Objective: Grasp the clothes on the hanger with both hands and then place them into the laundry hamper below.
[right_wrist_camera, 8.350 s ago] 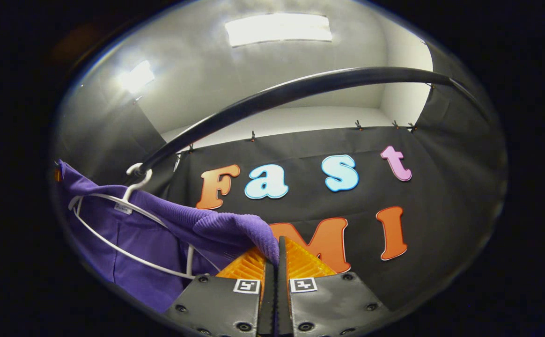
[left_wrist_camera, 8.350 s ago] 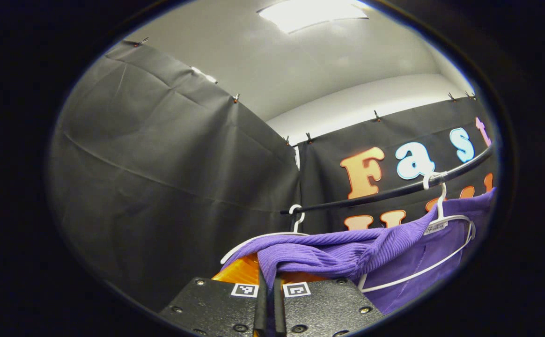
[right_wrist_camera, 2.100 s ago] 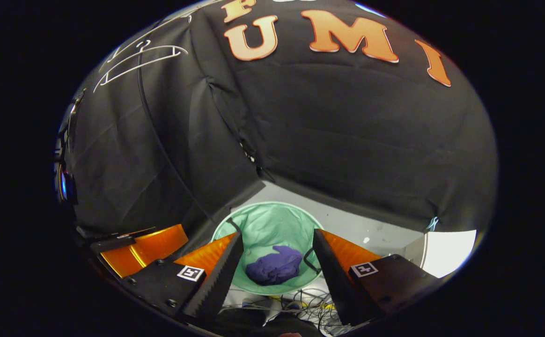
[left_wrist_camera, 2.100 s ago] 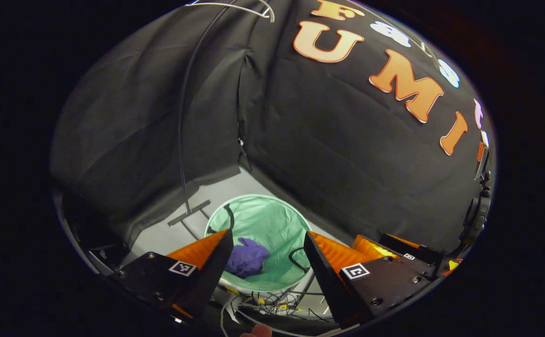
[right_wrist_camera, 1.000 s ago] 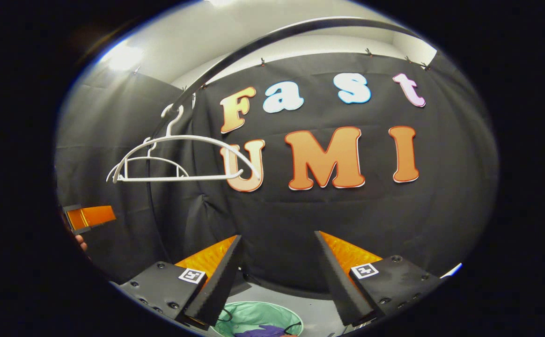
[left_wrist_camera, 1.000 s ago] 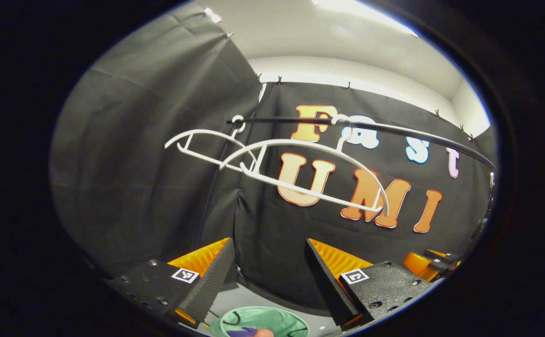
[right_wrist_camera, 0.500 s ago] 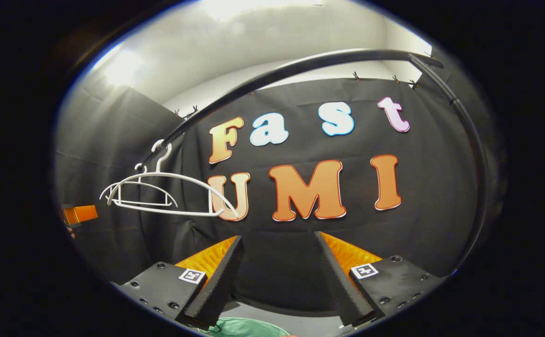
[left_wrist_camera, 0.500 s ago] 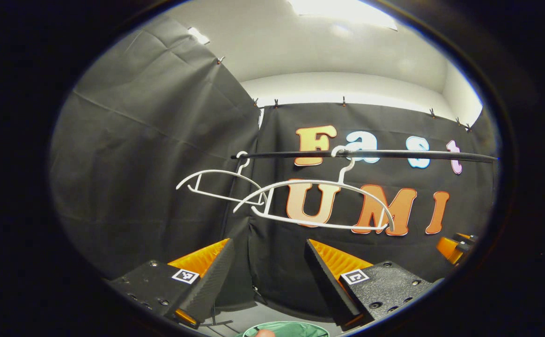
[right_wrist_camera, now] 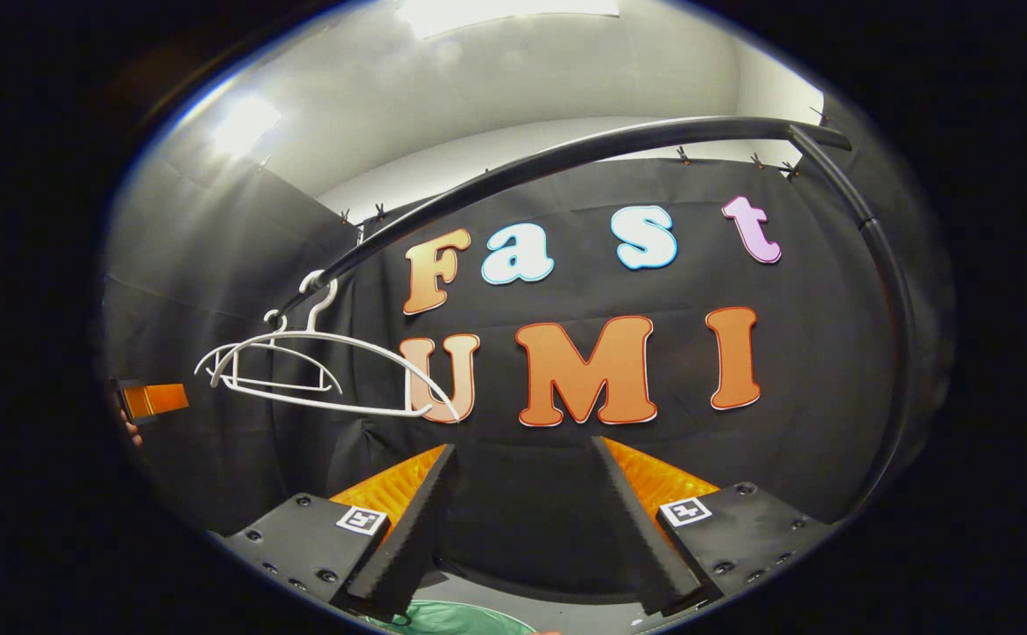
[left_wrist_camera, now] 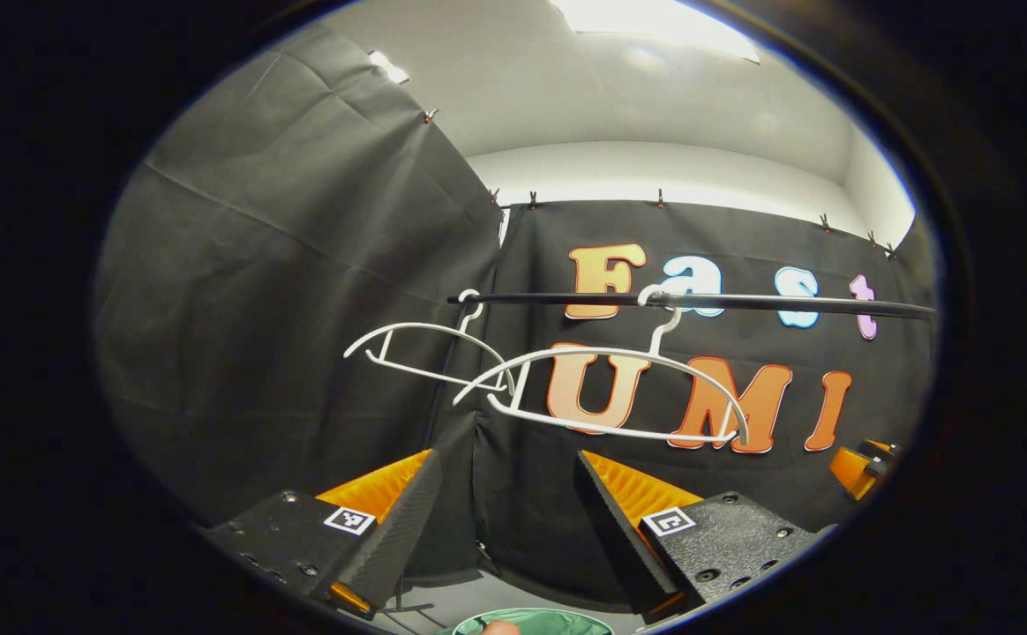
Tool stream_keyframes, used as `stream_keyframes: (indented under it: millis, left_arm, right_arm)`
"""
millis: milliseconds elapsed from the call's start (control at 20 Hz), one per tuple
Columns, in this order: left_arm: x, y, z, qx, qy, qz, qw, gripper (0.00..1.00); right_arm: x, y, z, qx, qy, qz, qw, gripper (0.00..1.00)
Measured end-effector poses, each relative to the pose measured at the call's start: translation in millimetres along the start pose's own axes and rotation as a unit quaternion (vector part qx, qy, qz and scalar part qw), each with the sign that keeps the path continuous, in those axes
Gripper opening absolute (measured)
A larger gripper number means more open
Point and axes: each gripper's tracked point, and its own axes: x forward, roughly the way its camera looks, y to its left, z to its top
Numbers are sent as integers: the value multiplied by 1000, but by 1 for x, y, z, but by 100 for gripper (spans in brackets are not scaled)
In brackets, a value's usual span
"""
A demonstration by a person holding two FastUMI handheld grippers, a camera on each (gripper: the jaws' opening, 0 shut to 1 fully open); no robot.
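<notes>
Left gripper view, bare hangers [left_wrist_camera: 602, 388], rail [left_wrist_camera: 743, 302]

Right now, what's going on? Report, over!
Left gripper open, right gripper open, both empty. Two hangers bare on the rail. Green hamper below. Nothing blocking.

The left gripper [left_wrist_camera: 506, 494] is pointing at the wall with its fingers wide apart and nothing between them. Above it, two bare white hangers [left_wrist_camera: 606, 388] are hanging on the black rail [left_wrist_camera: 743, 304], crossing the middle of the frame. The hamper [left_wrist_camera: 558, 624] is peeking in at the bottom edge, with open room above it.
</notes>
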Motion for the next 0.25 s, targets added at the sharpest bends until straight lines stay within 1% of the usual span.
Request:
stream_keyframes:
  millis: [50,100,150,200,250]
  left_arm:
    - [0,1,-1,-1,1,1,1000,95]
    - [1,2,-2,-2,1,2,1000,95]
    - [1,2,-2,-5,2,2,1000,95]
    - [2,3,-4,-9,5,2,1000,95]
    - [3,3,-5,-14,7,2,1000,92]
  right_arm:
    - [0,0,0,1,-1,0,1000,97]
    - [0,1,1,3,-2,2,1000,100]
    - [2,3,0,5,-1,5,1000,97]
    - [3,4,-2,8,2,6,1000,100]
    - [2,5,-4,11,5,8,1000,100]
